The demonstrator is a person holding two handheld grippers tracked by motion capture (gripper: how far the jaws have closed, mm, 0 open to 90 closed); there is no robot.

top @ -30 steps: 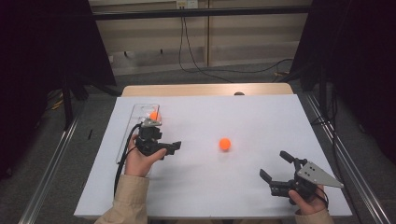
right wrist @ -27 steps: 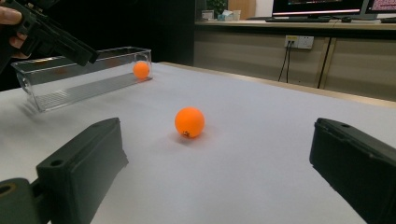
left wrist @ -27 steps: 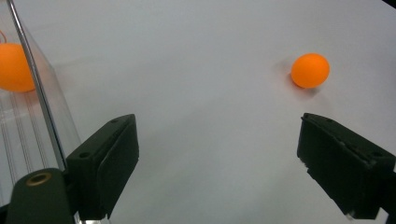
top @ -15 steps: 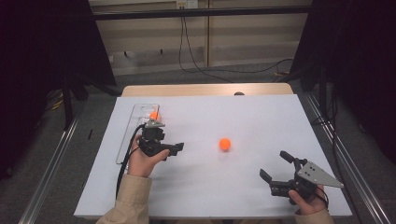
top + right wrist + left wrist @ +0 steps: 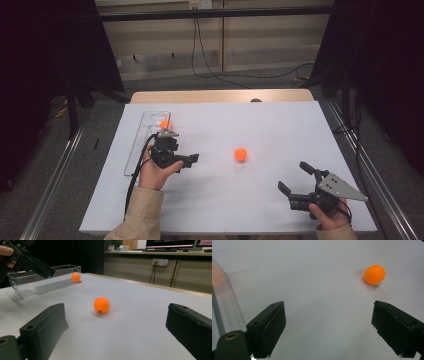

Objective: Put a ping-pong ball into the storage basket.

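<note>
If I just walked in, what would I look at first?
Probably the bright orange ball lying alone in the middle of the white table. Then a second orange ball sitting at the far end of a clear tray on the left. Two black grippers, the left gripper and the right gripper, stand open and empty on either side.

A lab: dark curtains, monitors on a bench, wall sockets.

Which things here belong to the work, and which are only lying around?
Belong to the work:
orange ball on the table
clear tray with a second orange ball
left hand-held gripper
right hand-held gripper

Only lying around:
cables on the floor
</note>
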